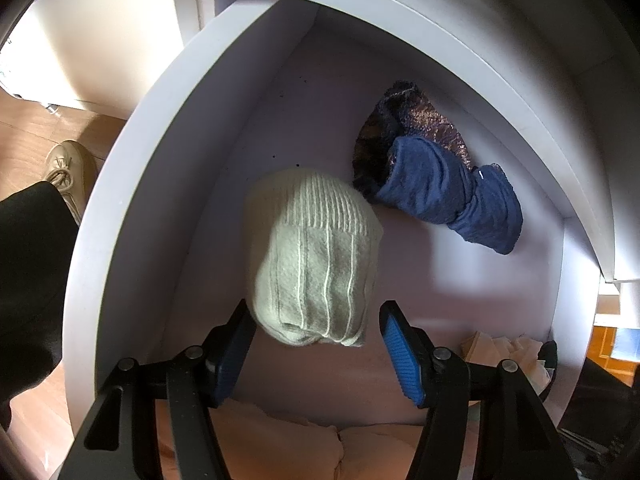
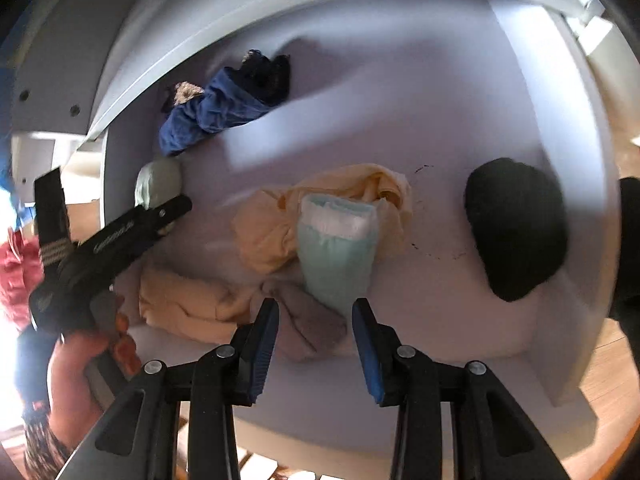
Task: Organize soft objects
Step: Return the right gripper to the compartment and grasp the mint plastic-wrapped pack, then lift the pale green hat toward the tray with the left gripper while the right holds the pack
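While both tongs hang over the white drawer (image 1: 120, 208), neither is pinching anything. Left tongs (image 1: 316, 344): jaws spread wide, the pale green ribbed knit hat (image 1: 316, 256) sits just ahead of them, its lower end between the fingertips but apart from the right blue pad (image 1: 400, 356); contact on the left pad I can't tell. Beyond the hat and to the right, a navy blue garment (image 1: 444, 196) lies on a dark lacy piece (image 1: 404, 120) near the drawer's far wall. Right tongs (image 2: 316, 344): jaws also spread, nothing between them. Straight ahead of the tips is a folded mint-and-white item (image 2: 336, 248), resting on a pale yellow cloth (image 2: 264, 232). A greyish sock-like piece (image 2: 312, 320) lies just past the left finger, touching the mint item's near end. More cream fabric (image 2: 188, 300) to the left of that. A black rounded soft item (image 2: 516, 228) sits well off to the right, apart from the pile. From the right cam I see my left tongs (image 2: 132, 224) at far left, with the hat (image 2: 158, 182) at their tip and the navy garment (image 2: 212, 112) beyond.
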